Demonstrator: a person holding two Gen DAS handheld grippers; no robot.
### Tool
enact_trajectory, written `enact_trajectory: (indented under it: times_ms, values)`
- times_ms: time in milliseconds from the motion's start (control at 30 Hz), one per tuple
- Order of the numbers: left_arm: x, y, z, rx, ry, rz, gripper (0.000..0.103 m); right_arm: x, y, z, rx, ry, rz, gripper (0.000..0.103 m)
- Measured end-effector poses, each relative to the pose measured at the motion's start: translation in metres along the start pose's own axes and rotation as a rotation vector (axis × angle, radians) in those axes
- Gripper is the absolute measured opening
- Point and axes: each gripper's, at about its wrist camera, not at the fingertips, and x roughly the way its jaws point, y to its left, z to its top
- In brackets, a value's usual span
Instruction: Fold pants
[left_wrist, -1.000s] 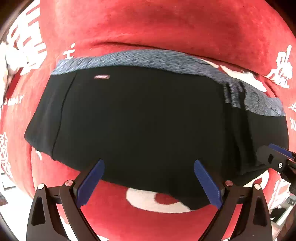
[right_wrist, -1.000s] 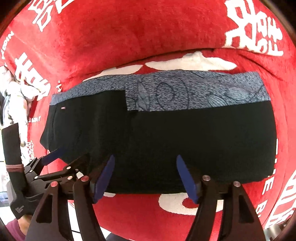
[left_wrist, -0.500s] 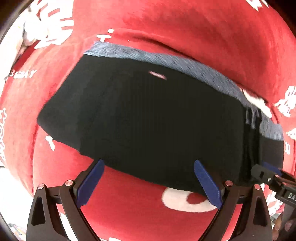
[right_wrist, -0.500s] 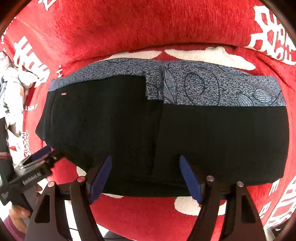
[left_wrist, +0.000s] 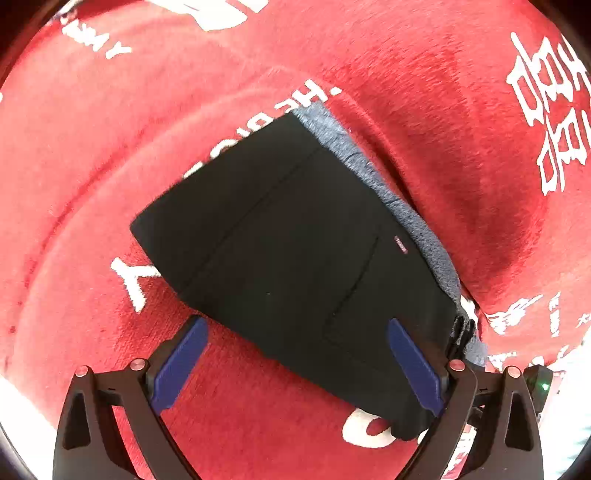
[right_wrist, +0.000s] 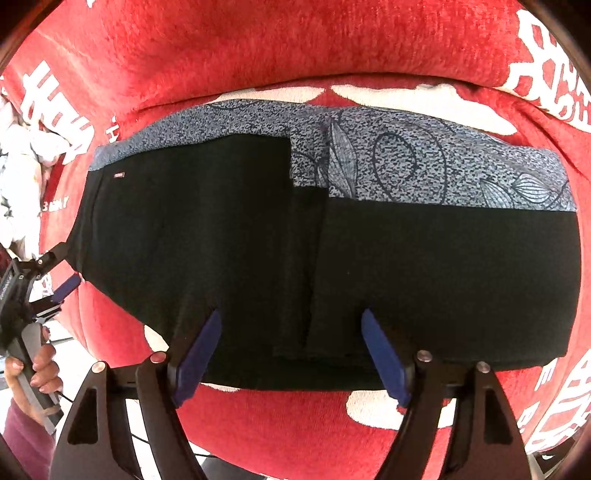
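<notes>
The pants (right_wrist: 332, 258), black with a grey patterned band (right_wrist: 406, 166) along the far side, lie flat on the red cushion (right_wrist: 295, 48) printed with white lettering, their near hem close to its front edge. They look soft, light and limp, likely to sag and slide on the plush, so a pinch at a hem corner through all layers seems best. The right gripper (right_wrist: 290, 350) hovers spread wide over the near hem, holding nothing. The left gripper (left_wrist: 295, 363) is also spread and empty, near the left corner. White clutter (right_wrist: 22, 155) sits beyond the cushion's left edge.
</notes>
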Motion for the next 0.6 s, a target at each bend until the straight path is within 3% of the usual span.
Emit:
enact_trajectory:
  times_ms: [267,333,400,533,600]
  values:
    - [0.009,0.007,0.004,-0.073,-0.042,-0.126,0.101,0.004,0.006,0.0,-0.028,0.001,-0.02,0.086]
    - [0.012,0.006,0.006,-0.082,-0.056,-0.12,0.101,0.004,0.005,0.0,-0.024,0.0,-0.016,0.086]
    - [0.01,0.001,0.007,-0.077,-0.059,-0.102,0.101,0.005,0.006,0.0,-0.022,0.001,-0.018,0.086]
    - [-0.007,-0.021,0.005,-0.013,-0.113,-0.174,0.101,0.005,0.007,0.0,-0.029,0.006,-0.026,0.086]
    - [-0.008,-0.03,0.008,0.027,-0.125,-0.174,0.101,0.006,0.007,-0.001,-0.032,0.003,-0.022,0.086]
